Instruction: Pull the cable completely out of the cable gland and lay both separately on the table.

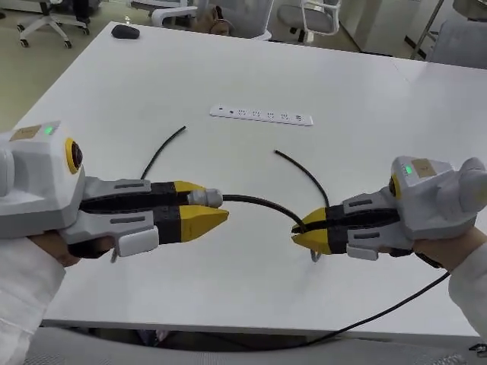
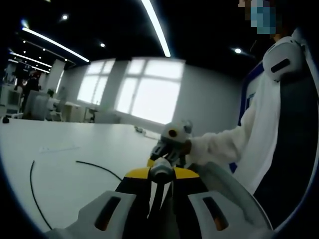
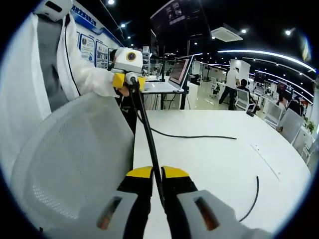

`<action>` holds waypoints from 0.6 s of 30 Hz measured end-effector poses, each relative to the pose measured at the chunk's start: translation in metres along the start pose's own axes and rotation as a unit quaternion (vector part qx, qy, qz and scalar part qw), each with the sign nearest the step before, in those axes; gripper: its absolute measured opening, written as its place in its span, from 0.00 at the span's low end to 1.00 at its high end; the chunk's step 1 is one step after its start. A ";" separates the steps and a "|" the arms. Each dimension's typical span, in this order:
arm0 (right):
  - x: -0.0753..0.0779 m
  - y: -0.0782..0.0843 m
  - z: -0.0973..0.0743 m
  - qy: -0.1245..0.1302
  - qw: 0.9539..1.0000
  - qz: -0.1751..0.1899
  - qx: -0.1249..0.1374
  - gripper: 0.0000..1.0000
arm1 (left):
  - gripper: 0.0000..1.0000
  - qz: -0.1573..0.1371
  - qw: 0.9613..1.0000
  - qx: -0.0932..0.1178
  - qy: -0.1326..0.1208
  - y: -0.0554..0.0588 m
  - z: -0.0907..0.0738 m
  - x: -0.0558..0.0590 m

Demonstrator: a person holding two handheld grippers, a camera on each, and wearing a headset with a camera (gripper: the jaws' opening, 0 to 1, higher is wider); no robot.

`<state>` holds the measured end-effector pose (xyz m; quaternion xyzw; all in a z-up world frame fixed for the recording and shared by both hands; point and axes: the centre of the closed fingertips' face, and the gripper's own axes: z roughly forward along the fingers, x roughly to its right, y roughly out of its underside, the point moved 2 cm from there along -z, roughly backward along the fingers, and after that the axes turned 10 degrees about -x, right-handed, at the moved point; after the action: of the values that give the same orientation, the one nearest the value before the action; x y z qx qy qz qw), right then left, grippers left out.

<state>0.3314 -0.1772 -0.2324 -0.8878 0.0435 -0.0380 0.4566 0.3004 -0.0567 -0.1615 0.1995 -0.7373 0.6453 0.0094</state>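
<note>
1. The cable gland (image 1: 205,198) sits between the yellow tips of the left gripper (image 1: 214,204) — the jaws are closed on it and hold it up above the white table (image 1: 152,68).
2. The black cable (image 1: 259,202) comes out of the gland and runs across to the right gripper (image 1: 301,230). Its end is still in the gland.
3. The right gripper's jaws are squeezed tight on the cable, near the gland.
4. The two grippers point at each other — tips near, but not touching. The left one lies about flat. The right one tips down a bit.
5. A loose black wire (image 1: 162,150) and a white power strip (image 1: 261,115) lie farther back on the table.
</note>
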 end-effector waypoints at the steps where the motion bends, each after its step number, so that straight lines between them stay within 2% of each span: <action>1: -0.002 -0.011 -0.002 -0.005 1.000 0.014 0.024 0.10 | 0.17 0.000 1.000 0.000 0.000 0.000 0.000 0.000; 3: -0.004 -0.031 -0.008 -0.010 0.998 0.014 0.059 0.16 | 0.17 0.000 1.000 -0.005 0.000 0.003 0.000 0.000; 5: -0.013 -0.051 -0.011 -0.028 0.996 -0.002 0.083 0.19 | 0.17 -0.001 1.000 -0.008 0.000 0.004 0.001 0.001; 7: -0.022 -0.071 -0.012 -0.042 0.994 -0.025 0.100 0.19 | 0.17 -0.001 1.000 -0.009 0.004 0.005 0.002 0.002; 10: -0.033 -0.091 -0.008 -0.052 0.991 -0.053 0.107 0.19 | 0.17 0.002 1.000 -0.012 0.006 0.006 0.004 0.004; 14: -0.042 -0.104 0.000 -0.066 0.989 -0.071 0.111 0.19 | 0.17 0.002 1.000 -0.011 0.010 0.005 0.005 0.006; 18: -0.044 -0.105 0.009 -0.067 0.989 -0.075 0.111 0.15 | 0.17 0.002 1.000 -0.009 0.012 0.005 0.005 0.007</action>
<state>0.2933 -0.1045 -0.1530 -0.8326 -0.0589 -0.0169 0.5505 0.2934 -0.0632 -0.1651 0.1898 -0.7433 0.6412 0.0187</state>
